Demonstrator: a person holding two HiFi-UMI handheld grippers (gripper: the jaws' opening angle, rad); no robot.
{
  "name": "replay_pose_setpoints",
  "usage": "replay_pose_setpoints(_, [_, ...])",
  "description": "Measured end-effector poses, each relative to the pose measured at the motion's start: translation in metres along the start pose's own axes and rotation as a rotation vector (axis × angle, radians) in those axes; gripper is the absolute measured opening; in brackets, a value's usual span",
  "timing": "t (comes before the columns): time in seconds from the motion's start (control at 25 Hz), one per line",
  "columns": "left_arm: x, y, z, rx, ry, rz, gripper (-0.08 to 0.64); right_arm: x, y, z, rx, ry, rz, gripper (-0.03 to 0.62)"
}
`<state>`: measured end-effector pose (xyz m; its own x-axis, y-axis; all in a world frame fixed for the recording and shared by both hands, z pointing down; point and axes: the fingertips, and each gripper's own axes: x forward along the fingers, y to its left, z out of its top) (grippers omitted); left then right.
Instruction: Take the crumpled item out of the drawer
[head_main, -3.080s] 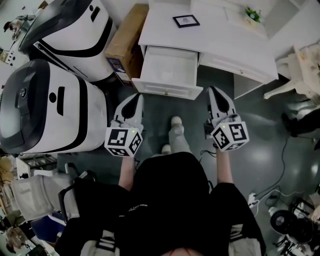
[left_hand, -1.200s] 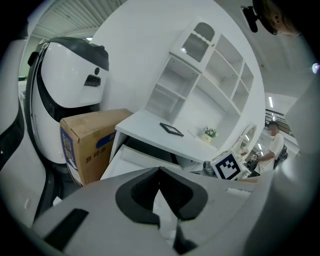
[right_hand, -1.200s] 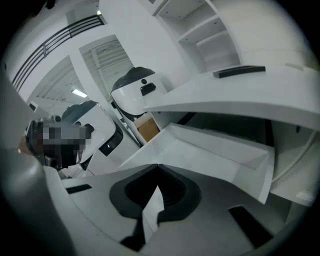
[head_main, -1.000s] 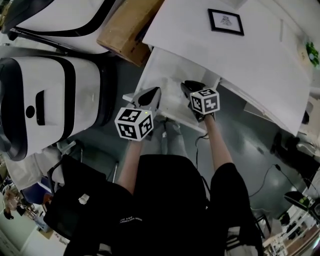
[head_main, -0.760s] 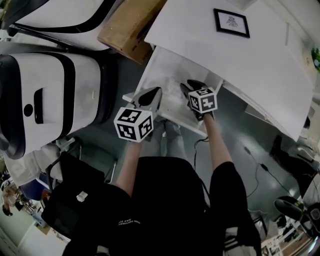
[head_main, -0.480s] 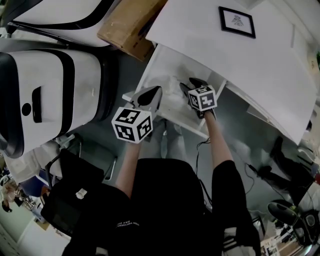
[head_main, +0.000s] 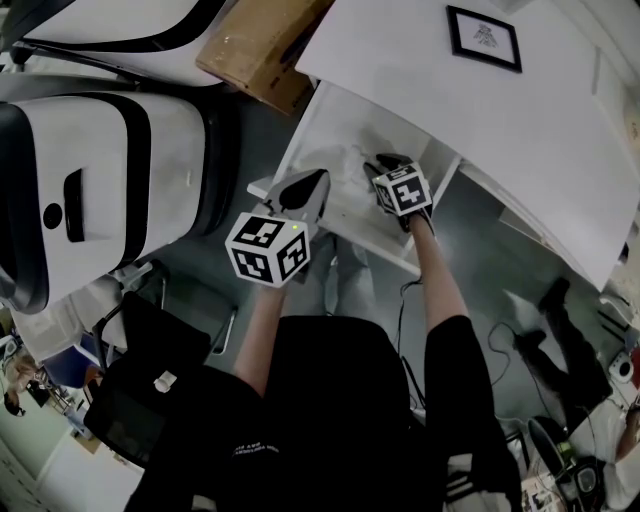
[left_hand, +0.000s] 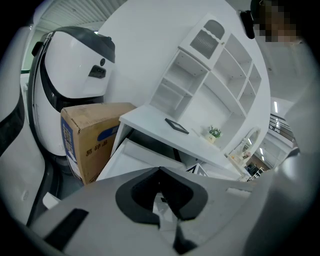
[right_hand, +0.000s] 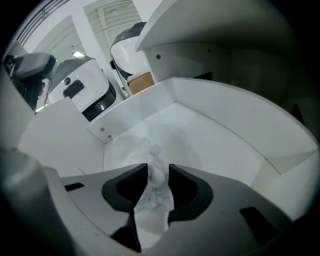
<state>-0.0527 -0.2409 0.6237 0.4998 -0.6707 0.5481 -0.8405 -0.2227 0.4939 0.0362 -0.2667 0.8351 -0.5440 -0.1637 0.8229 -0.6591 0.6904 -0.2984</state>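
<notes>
A white drawer stands pulled out from under the white desk. A crumpled, whitish translucent item lies on its floor near the left wall and shows faintly in the head view. My right gripper reaches down into the drawer, and in the right gripper view its jaws are closing with the crumpled item filling the narrow gap between the pads. My left gripper hovers at the drawer's front edge, jaws together and holding nothing.
A cardboard box and two big white-and-black machines stand left of the drawer. A small framed picture lies on the desk top. The person's legs and the dark floor are below the drawer front.
Three seconds ago both grippers hung over the floor in front of the drawer. Over the last second the right gripper stayed inside the drawer and shifted slightly farther in; the left barely moved.
</notes>
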Motion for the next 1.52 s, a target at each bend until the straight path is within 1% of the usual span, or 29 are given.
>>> replay_pose_setpoints(0.16, [-0.002,0.001,0.001,-0.002,0.0,0.002,-0.002,0.001,0.004,-0.003,0.003,0.02,0.032,0.087])
replay_pose_setpoints(0.36, [-0.002,0.001,0.001,-0.001,0.003,0.008,-0.002,-0.004,0.006,0.001,0.035,0.025,0.057,0.057])
replay_pose_setpoints(0.52, [-0.005,0.002,0.002,0.001,0.002,0.014,-0.002,-0.008,0.007,0.003,0.055,0.016,0.058,0.048])
replay_pose_setpoints(0.76, [-0.005,0.002,0.005,0.008,-0.004,0.014,-0.002,-0.023,0.007,0.012,0.081,-0.026,0.063,0.044])
replay_pose_setpoints(0.84, [-0.006,-0.001,0.006,0.014,-0.004,0.005,-0.002,-0.032,0.009,0.016,0.081,-0.048,0.064,0.044])
replay_pose_setpoints(1.16, [-0.017,-0.017,0.018,0.069,-0.007,-0.033,-0.002,-0.089,0.02,0.038,0.065,-0.167,0.021,0.043])
replay_pose_setpoints(1.52, [-0.037,-0.027,0.03,0.133,-0.048,-0.049,-0.002,-0.148,0.034,0.051,0.097,-0.321,-0.022,0.044])
